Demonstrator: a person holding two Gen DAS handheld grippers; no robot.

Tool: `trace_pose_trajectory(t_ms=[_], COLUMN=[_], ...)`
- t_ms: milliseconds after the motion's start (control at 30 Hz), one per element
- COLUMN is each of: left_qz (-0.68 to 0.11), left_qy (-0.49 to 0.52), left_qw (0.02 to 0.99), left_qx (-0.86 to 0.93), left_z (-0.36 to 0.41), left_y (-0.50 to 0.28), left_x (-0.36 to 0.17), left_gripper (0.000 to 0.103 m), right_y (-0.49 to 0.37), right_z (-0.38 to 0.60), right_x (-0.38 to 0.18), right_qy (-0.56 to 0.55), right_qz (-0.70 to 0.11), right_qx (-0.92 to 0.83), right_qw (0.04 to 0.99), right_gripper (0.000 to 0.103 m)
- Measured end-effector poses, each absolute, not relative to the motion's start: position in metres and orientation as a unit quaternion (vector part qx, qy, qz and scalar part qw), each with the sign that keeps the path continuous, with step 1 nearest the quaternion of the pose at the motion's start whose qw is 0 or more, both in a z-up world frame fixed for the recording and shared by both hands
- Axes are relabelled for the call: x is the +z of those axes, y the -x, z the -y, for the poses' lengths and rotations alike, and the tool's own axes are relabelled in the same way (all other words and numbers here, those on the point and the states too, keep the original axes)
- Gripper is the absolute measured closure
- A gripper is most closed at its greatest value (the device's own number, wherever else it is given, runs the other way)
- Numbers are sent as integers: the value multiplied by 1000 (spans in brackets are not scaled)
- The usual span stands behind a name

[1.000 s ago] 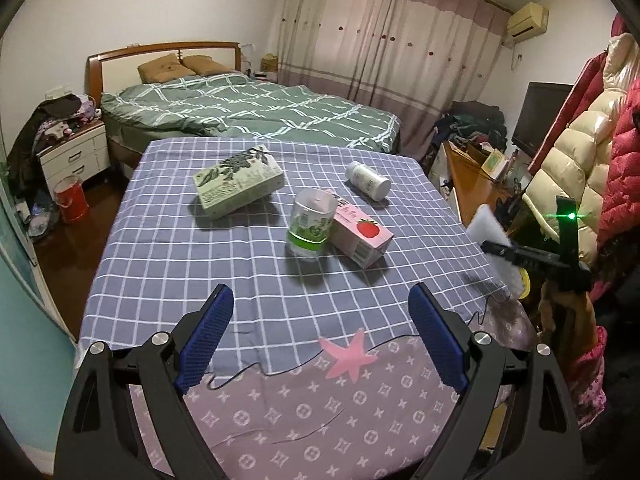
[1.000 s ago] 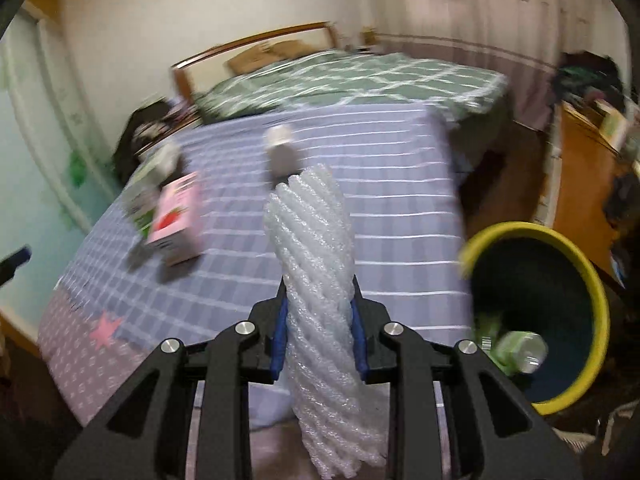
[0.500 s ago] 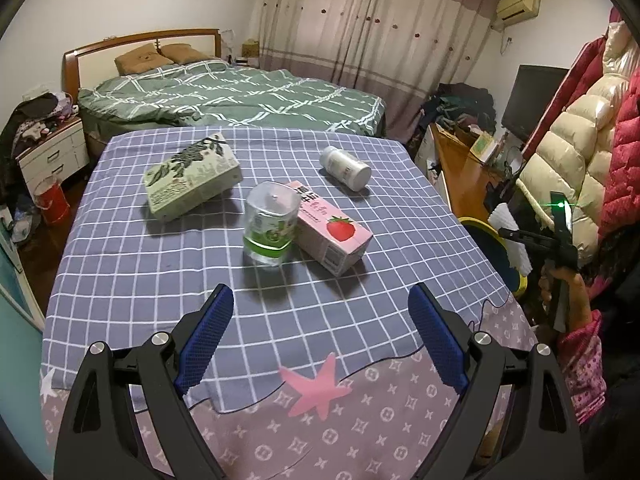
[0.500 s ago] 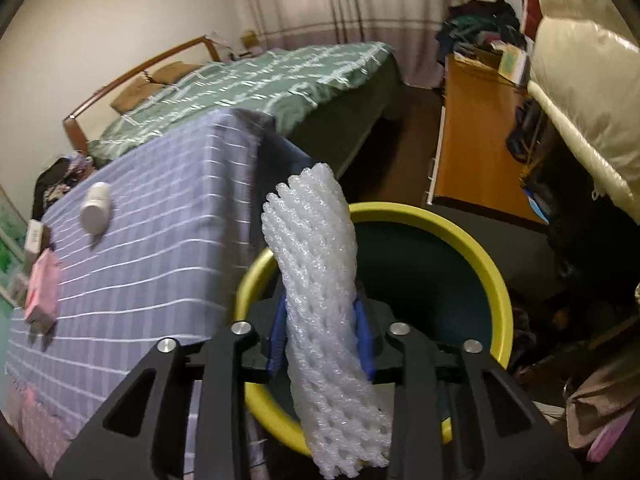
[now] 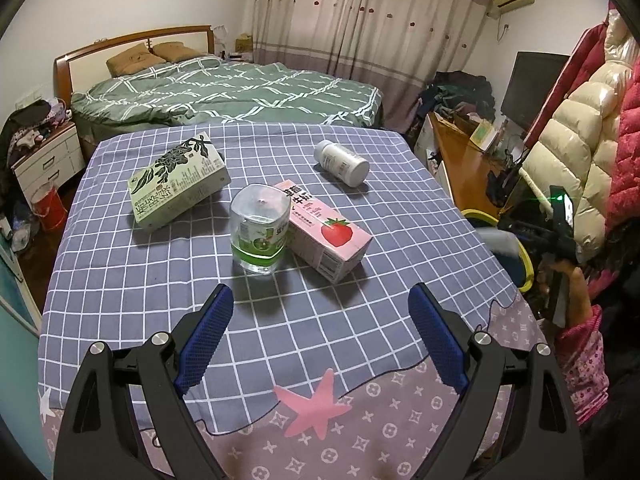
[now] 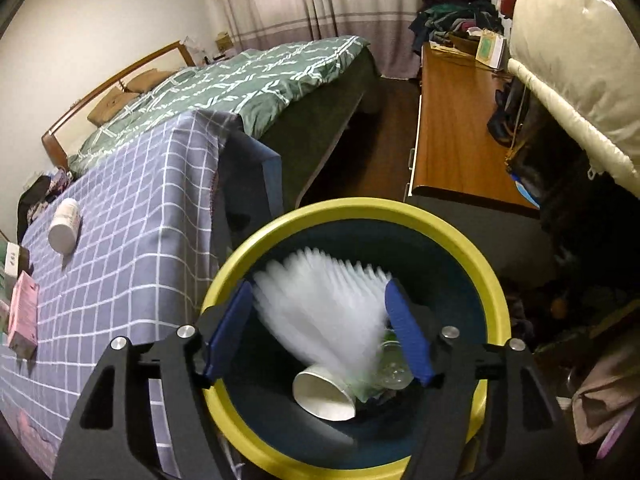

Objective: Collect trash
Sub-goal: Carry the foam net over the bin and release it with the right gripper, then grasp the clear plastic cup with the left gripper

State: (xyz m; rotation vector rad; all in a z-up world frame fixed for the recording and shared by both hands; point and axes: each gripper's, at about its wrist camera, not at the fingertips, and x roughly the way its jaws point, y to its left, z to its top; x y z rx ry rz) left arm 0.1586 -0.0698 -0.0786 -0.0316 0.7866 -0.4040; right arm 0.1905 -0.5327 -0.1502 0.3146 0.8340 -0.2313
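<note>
Over on the left, the green carton (image 5: 178, 184) is lying flat on the checked tabletop (image 5: 120, 280), well back from the left gripper (image 5: 320, 344), which is hovering low over the near edge with its jaws spread wide and holding nothing. Moving right, a clear plastic cup (image 5: 260, 236) is standing upright, touching the pink strawberry carton (image 5: 326, 236) lying just beside it. Behind them a white bottle (image 5: 342, 162) is resting on its side. Further right, past the tabletop's edge, the right gripper (image 6: 320, 332) is hanging directly above the yellow-rimmed bin (image 6: 496, 300), jaws standing apart. Between those jaws the white foam net (image 6: 320, 300) is showing as a motion-blurred fan, inside the bin's mouth and free of both blue pads. Under it, at the bottom of the bin, a paper cup (image 6: 320, 394) is lying on its side beside a clear bottle (image 6: 394, 364).
</note>
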Motion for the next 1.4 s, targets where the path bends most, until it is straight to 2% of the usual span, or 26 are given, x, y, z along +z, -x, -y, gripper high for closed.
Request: trace_pose_trajectory(t_ms=[267, 533, 733, 867, 1200, 1367, 1400], left_qz=[-386, -379, -378, -374, -376, -373, -372], left_qy=[10, -16, -36, -44, -37, -27, -25], left_qw=[902, 905, 907, 909, 906, 905, 905], left_qx=[-194, -193, -185, -181, -193, -203, -206], left_z=[69, 68, 72, 74, 75, 76, 75], left_y=[-169, -207, -242, -261, -285, -286, -286], left_x=[-87, -95, -105, -111, -124, -128, -128], left_gripper=[15, 15, 15, 16, 33, 51, 52], right_y=[-178, -153, -157, -164, -159, -160, -160], right_z=[516, 458, 401, 383, 381, 374, 374], right_x=[-131, -103, -91, -98, -96, -96, -96], right_qy=[-183, -222, -161, -126, -111, -90, -91], right_qz=[-375, -293, -253, -255, -232, -235, -236], right_qx=[-89, -30, -33, -54, -91, -90, -90], right_qw=[904, 930, 953, 957, 962, 964, 963], right_gripper=[35, 26, 25, 25, 25, 24, 24])
